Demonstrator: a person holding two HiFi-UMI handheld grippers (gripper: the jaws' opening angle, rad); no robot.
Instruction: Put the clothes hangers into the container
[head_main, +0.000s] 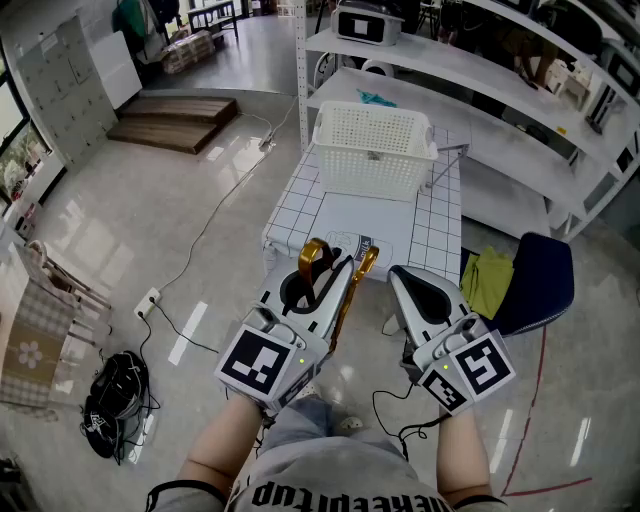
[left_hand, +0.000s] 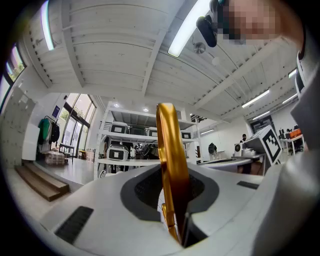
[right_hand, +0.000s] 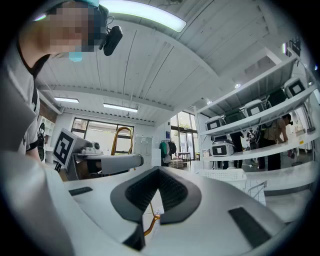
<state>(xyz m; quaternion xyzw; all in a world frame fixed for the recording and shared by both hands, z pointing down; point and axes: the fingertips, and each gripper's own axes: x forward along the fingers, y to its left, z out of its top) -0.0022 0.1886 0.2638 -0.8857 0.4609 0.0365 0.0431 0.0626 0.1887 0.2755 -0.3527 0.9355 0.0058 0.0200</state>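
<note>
A gold metal clothes hanger (head_main: 347, 292) stands between the jaws of my left gripper (head_main: 325, 268), which is shut on it. Its hook curls up above the jaws at the near edge of the table. In the left gripper view the hanger (left_hand: 170, 160) rises as a gold band, clamped between the pads. My right gripper (head_main: 408, 282) hovers just right of it, shut with nothing in it. Through the gap under its pads a bit of gold hanger (right_hand: 150, 227) shows. The white slotted basket (head_main: 372, 150) sits at the table's far end and looks empty from here.
The table (head_main: 432, 238) has a white grid top. A yellow-green cloth (head_main: 487, 280) lies on a dark blue chair (head_main: 545, 280) to its right. White shelving (head_main: 480, 80) runs behind. A cable and power strip (head_main: 148, 300) lie on the floor at left, near a black bag (head_main: 115, 400).
</note>
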